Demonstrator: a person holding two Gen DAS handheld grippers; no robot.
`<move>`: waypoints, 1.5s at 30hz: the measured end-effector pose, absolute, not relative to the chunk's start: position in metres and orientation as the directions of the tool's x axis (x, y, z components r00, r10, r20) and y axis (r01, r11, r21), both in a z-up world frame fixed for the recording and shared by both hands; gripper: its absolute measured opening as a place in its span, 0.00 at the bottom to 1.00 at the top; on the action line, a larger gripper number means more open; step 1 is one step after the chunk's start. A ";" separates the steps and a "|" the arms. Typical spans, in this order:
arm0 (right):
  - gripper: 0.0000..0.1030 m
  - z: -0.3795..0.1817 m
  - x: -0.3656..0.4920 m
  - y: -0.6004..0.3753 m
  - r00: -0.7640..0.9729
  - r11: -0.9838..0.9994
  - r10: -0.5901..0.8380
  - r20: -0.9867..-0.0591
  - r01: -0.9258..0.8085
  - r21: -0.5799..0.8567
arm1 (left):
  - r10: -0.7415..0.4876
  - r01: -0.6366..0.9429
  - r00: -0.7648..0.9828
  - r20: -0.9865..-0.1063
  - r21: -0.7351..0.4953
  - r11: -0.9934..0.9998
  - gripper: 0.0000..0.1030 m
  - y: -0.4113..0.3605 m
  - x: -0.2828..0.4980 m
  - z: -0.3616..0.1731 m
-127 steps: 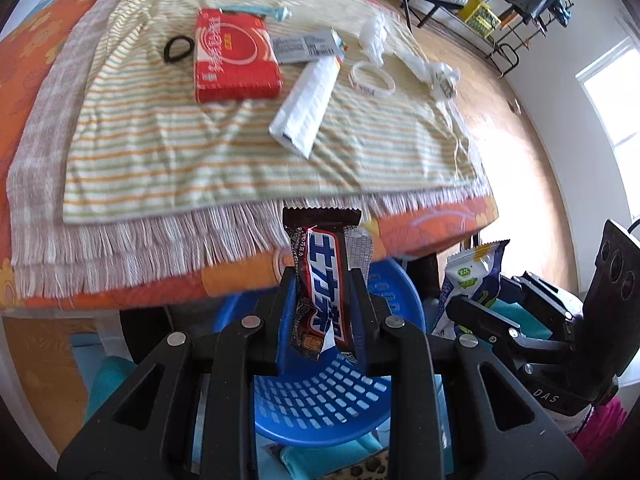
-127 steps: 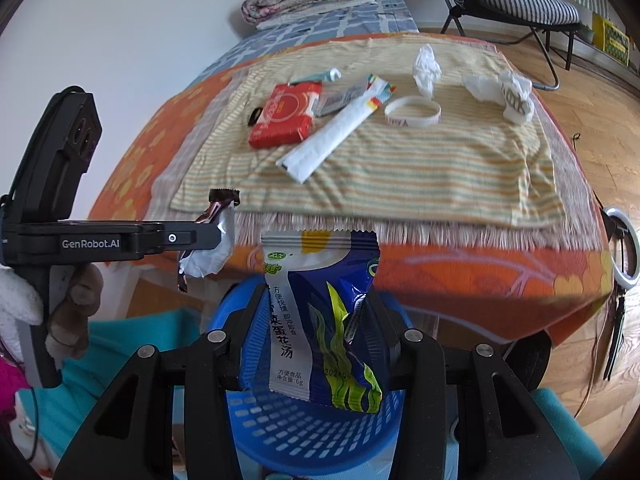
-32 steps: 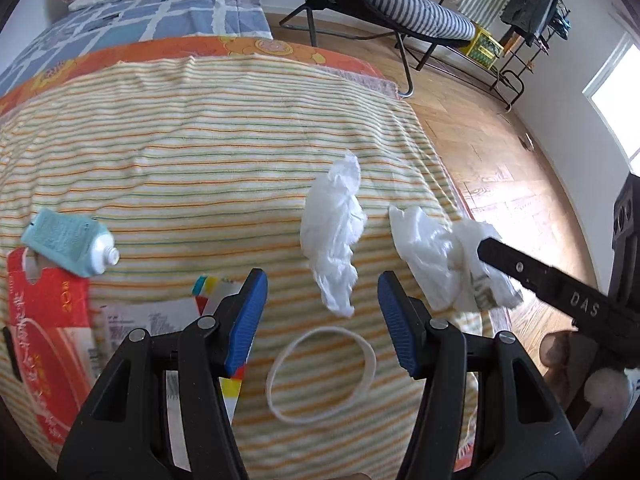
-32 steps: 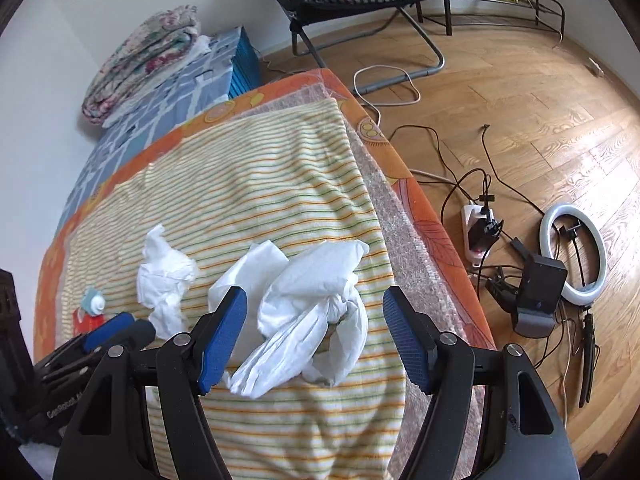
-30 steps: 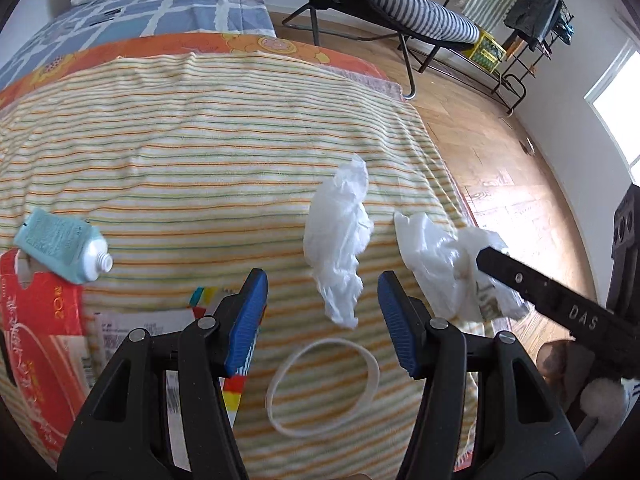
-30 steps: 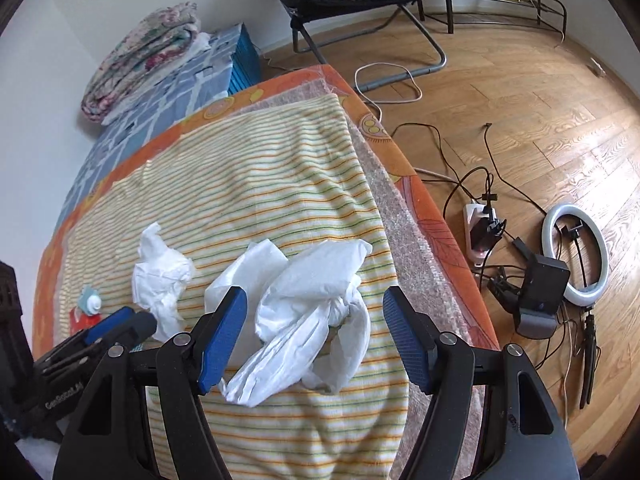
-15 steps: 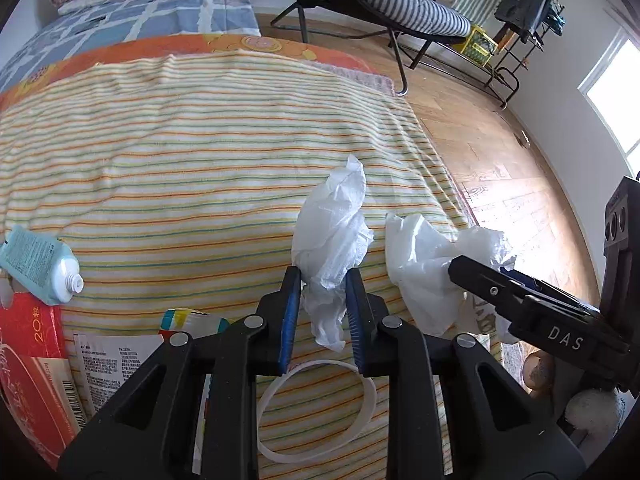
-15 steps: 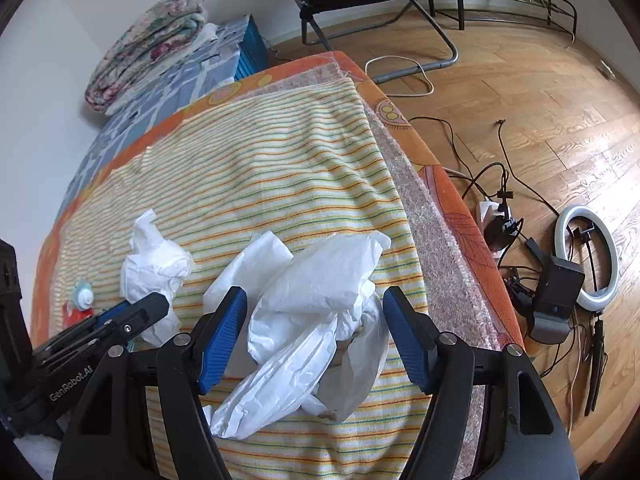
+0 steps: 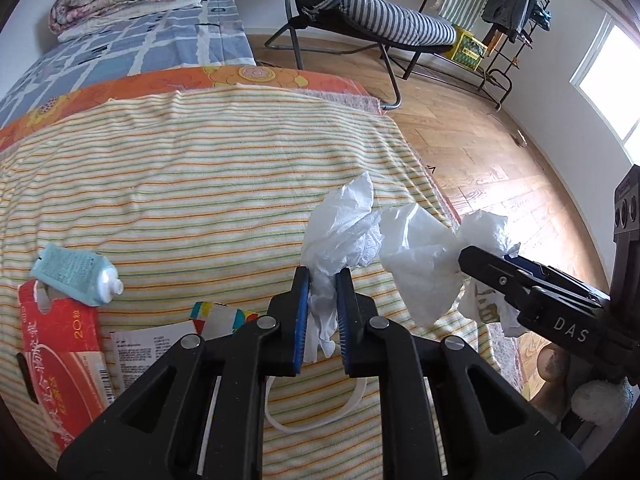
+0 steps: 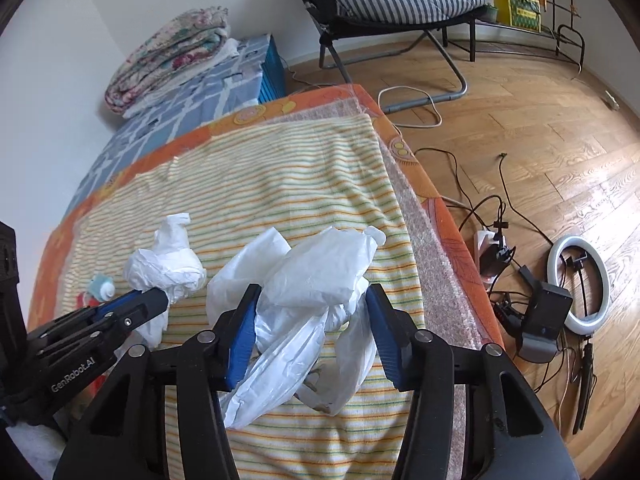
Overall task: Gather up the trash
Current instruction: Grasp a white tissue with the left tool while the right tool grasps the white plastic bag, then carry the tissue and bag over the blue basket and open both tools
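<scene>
A crumpled white tissue (image 9: pixel 344 224) stands above the striped towel (image 9: pixel 200 180). My left gripper (image 9: pixel 323 280) is closing, and its blue pads pinch the tissue's lower end. From the right wrist view the same tissue (image 10: pixel 168 268) sticks up from the left gripper's tip (image 10: pixel 154 300). Just to its right, a crumpled white plastic bag (image 10: pixel 320 268) fills the gap of my right gripper (image 10: pixel 310 300). Its jaws are closing, and both pads press the bag's sides so that it bulges upward. In the left wrist view the bag (image 9: pixel 416 248) bulges beside the right gripper's finger (image 9: pixel 484 266).
On the towel lie a red box (image 9: pixel 60 340), a turquoise tube (image 9: pixel 72 276), a printed leaflet (image 9: pixel 152 348) and a white band (image 9: pixel 316 416) under my left gripper. The table's right edge drops to a wooden floor with cables and a ring light (image 10: pixel 580 284). A striped chair (image 9: pixel 380 8) stands behind.
The left jaws closed from wide apart onto the tissue, which now sits higher above the towel. The right jaws narrowed onto the plastic bag, which has bunched upward.
</scene>
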State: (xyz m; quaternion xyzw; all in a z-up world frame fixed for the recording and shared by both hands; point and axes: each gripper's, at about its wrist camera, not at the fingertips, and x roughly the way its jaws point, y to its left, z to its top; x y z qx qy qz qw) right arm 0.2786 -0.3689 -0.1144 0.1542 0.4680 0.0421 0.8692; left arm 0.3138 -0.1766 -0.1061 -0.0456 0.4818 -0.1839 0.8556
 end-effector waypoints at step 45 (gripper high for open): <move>0.50 -0.044 0.031 -0.258 0.569 0.931 0.305 -0.764 -0.345 0.115 | -0.338 0.314 0.429 -0.838 -0.212 0.925 0.11 -0.057 0.047 -0.058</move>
